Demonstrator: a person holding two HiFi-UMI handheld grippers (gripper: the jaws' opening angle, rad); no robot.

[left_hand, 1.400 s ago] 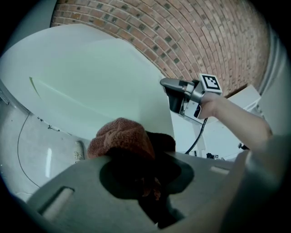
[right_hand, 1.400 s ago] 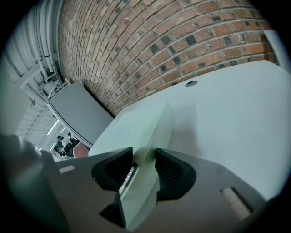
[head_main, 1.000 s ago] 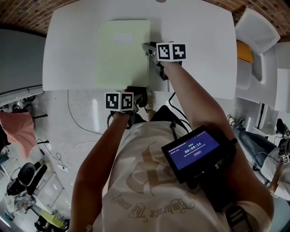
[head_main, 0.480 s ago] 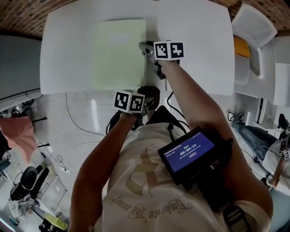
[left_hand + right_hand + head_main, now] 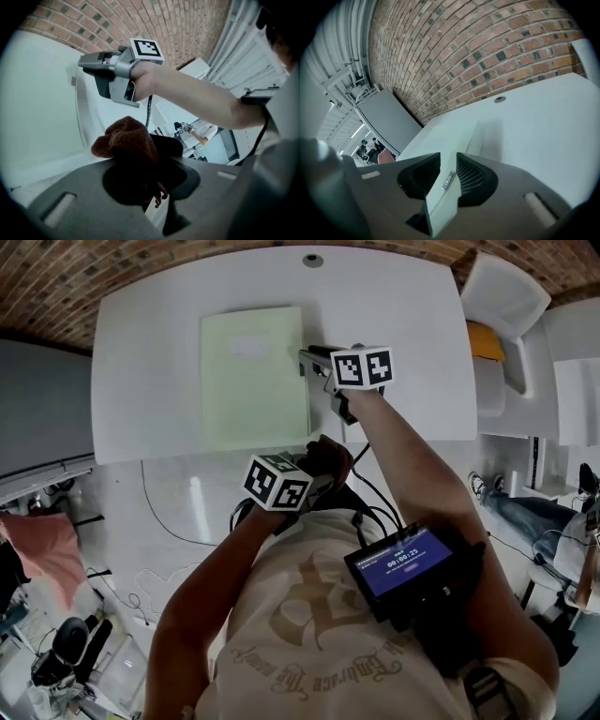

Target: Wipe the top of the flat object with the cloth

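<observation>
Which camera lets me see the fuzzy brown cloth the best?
The left gripper view: the cloth fills the middle, bunched up and pinched by the left gripper. The head view shows only a dark lump of it. The right gripper view misses it.

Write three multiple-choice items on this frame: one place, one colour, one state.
1. The cloth is: A spread on the flat object; B in the left gripper's fingers; C in the right gripper's fingers.
2. The flat object is: A pale green; B red; C black.
3. The right gripper's fingers: A hang empty; B clamp the flat object's edge; C hold the cloth.
Key: 1 B, the left gripper view shows it bunched between those fingers. 2 A, plain in the head view. 3 B, they have just been closing and the edge sits between them, pads against it.
</observation>
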